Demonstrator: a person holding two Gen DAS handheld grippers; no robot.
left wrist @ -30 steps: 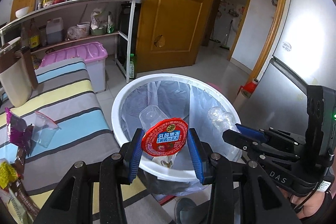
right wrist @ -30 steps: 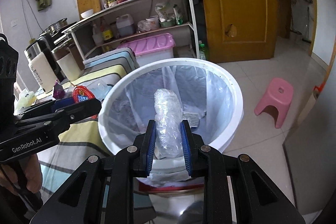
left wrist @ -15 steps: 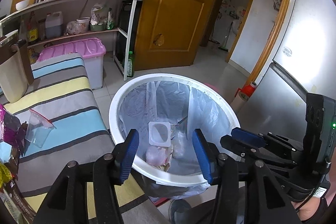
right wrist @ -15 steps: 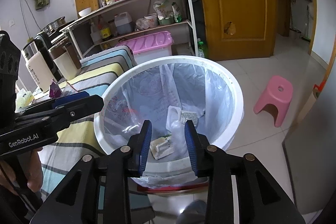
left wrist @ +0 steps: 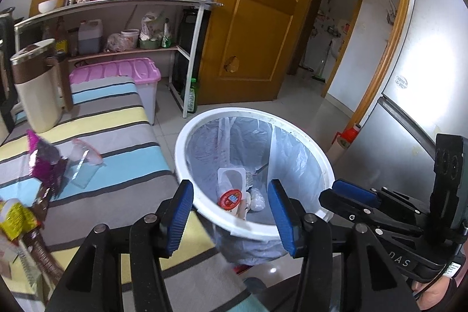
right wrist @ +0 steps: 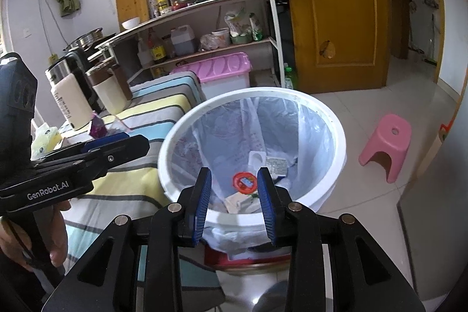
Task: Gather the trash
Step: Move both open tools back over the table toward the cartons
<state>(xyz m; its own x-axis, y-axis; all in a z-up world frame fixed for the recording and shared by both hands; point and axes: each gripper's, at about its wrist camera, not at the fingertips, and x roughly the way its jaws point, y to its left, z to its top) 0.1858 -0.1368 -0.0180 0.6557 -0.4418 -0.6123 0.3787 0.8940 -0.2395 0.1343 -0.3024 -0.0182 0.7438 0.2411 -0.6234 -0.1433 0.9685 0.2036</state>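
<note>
Red-lidded cup (left wrist: 231, 198) lies in the bin (left wrist: 310, 148), below both tongs (left wrist: 231, 220) (right wrist: 234, 202), just opened and empty

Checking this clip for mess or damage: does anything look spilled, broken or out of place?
Nothing spilled: the red-lidded cup lies inside the lined bin. Wrappers are scattered on the striped cloth. The wooden door has a ragged hole low down.

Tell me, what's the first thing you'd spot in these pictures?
The big white trash bin lined with a clear bag sits in the middle of the floor, with a red-lidded cup lying among the rubbish inside. Both the left hand-held gripper and right hand-held gripper hang open above its rim. A pink stool stands to its right.
</note>
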